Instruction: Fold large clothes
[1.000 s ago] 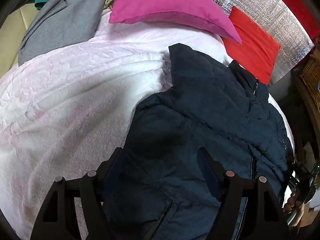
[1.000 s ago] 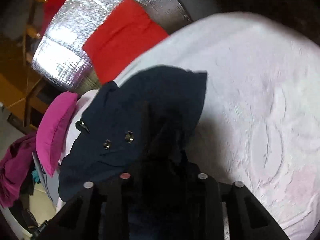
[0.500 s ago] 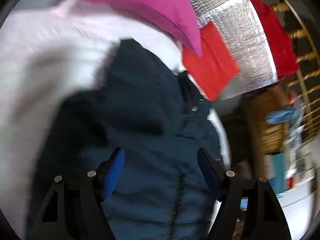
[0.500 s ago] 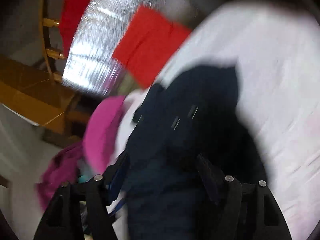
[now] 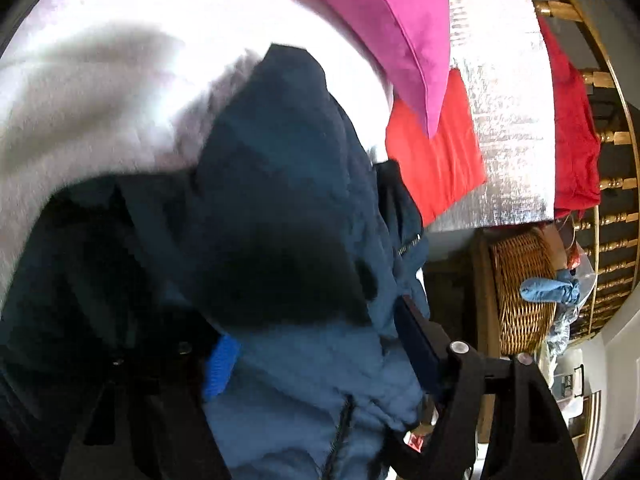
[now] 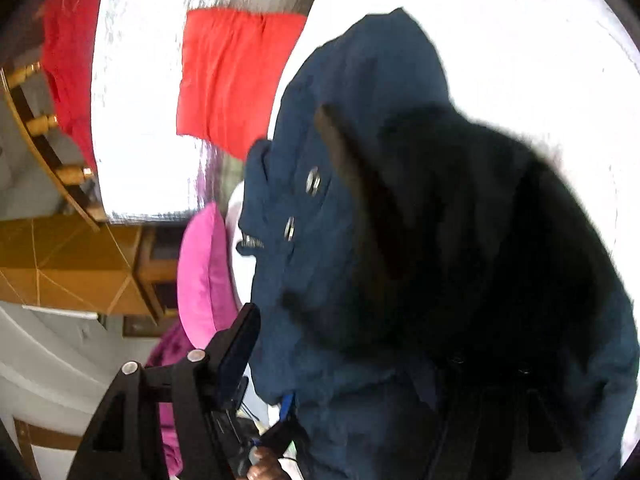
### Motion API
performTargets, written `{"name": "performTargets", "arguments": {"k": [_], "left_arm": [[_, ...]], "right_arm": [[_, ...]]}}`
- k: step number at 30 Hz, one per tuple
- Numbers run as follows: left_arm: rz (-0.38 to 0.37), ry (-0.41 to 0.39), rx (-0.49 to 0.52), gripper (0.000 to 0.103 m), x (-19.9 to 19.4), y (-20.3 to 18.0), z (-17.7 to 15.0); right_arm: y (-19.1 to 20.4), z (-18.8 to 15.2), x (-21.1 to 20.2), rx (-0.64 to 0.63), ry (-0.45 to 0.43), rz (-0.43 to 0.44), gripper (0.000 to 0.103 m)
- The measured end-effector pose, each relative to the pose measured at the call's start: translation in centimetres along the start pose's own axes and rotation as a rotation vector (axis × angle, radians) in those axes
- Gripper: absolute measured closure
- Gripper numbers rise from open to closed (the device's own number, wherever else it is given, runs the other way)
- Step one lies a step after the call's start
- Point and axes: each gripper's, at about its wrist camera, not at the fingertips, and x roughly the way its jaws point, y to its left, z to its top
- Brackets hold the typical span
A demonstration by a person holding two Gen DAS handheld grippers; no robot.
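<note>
A dark navy padded jacket (image 5: 288, 208) with a zip lies on a pale pink bed cover (image 5: 100, 92). It fills the space between the fingers of my left gripper (image 5: 316, 344), whose jaws stand wide apart; one blue pad (image 5: 220, 364) shows against the cloth. In the right wrist view the same jacket (image 6: 368, 128), with metal snaps, drapes over my right gripper (image 6: 360, 344). Its left finger (image 6: 236, 344) shows; the right finger is hidden under the cloth. Whether either gripper grips the fabric is unclear.
A magenta pillow (image 5: 380, 20) and a red pillow (image 5: 436, 164) lie at the head of the bed against a silver quilted panel (image 5: 508, 120). A wicker basket (image 5: 520, 292) stands beside the bed. A wooden cabinet (image 6: 68, 264) is to the left.
Both grippers have swung toward the head of the bed and tilted. The jacket has risen and now bunches over both grippers. The right gripper's jaws have opened from shut.
</note>
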Motion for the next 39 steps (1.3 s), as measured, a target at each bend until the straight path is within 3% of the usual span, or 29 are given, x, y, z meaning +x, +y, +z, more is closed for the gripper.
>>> {"name": "performTargets", "arguments": {"k": [1,3,5,8,10,12,15,18,21,28,32,34,37,39], "left_arm": [[0.008,-0.004,-0.001,0.049,0.1,0.2,0.1],[0.009,-0.004,0.005,0.056,0.3,0.4,0.0],[0.001,-0.013,0.02,0.062,0.3,0.4,0.1],[-0.004,-0.027,0.048,0.071,0.1,-0.1,-0.4],[-0.016,-0.027,0.056,0.076,0.0,-0.5,-0.5],[-0.026,-0.027,0.072,0.079,-0.2,-0.7,-0.4],[0.016,-0.02,0.111,0.079,0.3,-1.5,-0.5],[0.072,0.023,0.096,0.077,1.1,0.1,-0.5],[0.083,0.039,0.082,0.073,1.1,-0.2,-0.1],[0.158,0.122,0.037,0.058,-0.6,-1.2,0.0],[0.222,0.085,0.102,0.055,-4.0,-2.8,-0.2],[0.214,0.045,0.126,0.051,-5.6,-3.5,-0.3],[0.201,-0.048,0.157,0.04,-7.1,-4.3,0.0],[0.231,-0.119,0.197,0.038,-7.5,-4.5,0.2]], "right_arm": [[-0.3,0.2,-0.2,0.012,-0.009,0.014,0.033],[-0.4,0.6,-0.6,-0.005,-0.029,0.023,0.035],[-0.3,0.6,-0.9,-0.041,-0.048,-0.012,0.057],[0.1,0.4,-0.2,-0.087,-0.065,-0.047,0.073],[1.0,0.1,-0.6,-0.129,-0.096,-0.058,0.078],[3.0,-0.3,-0.6,-0.212,-0.144,-0.079,0.078],[4.8,-0.9,-1.1,-0.329,-0.208,-0.119,0.079],[3.5,-0.5,0.3,-0.321,-0.179,-0.211,0.079],[3.0,-0.3,0.7,-0.292,-0.138,-0.211,0.078],[4.0,0.5,-1.4,-0.273,-0.006,-0.226,0.07],[5.0,0.3,-2.8,-0.289,0.07,-0.248,0.065],[5.6,0.2,-5.3,-0.304,0.04,-0.221,0.062],[6.3,0.7,-8.0,-0.32,-0.116,-0.228,0.024],[6.3,0.9,-8.7,-0.343,-0.216,-0.284,0.02]]}}
